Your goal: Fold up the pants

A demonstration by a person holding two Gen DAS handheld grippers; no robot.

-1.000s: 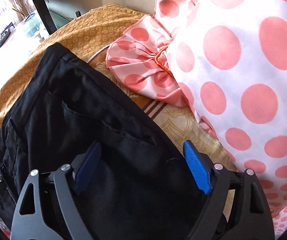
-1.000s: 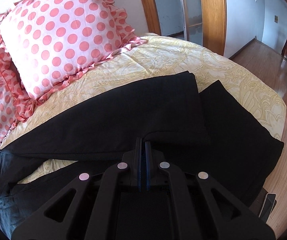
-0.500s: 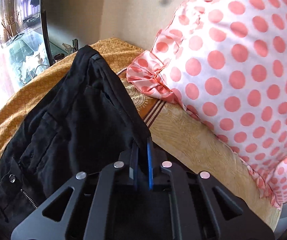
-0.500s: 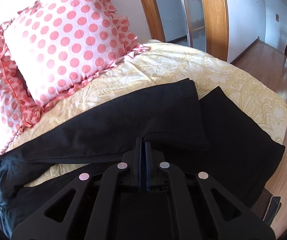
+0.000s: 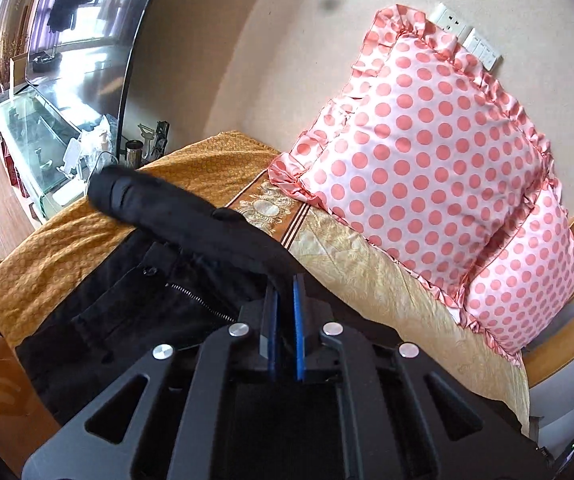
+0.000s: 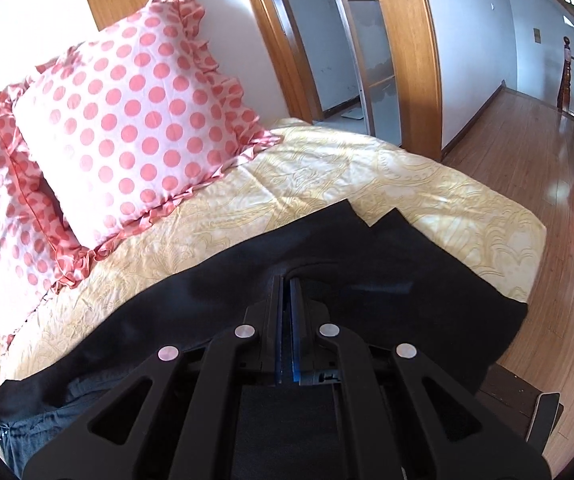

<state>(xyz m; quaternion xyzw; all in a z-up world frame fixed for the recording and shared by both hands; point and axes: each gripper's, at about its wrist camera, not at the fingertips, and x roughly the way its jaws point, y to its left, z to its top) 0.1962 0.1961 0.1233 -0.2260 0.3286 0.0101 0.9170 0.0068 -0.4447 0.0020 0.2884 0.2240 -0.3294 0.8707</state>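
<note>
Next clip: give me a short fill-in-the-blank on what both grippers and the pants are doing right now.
1. The left gripper is shut on the black pants near their open ____.
2. The right gripper is shut on the pants' ____ fabric.
3. The pillows are white with pink ____.
4. The pants lie on a ____ bedspread.

Missing words: zipper; black; polka dots; yellow

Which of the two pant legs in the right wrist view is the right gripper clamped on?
The near leg, draped toward the bed's front edge. The right gripper pinches its fabric; the far leg, nearer the polka-dot pillows, lies flat and ungripped.
</note>
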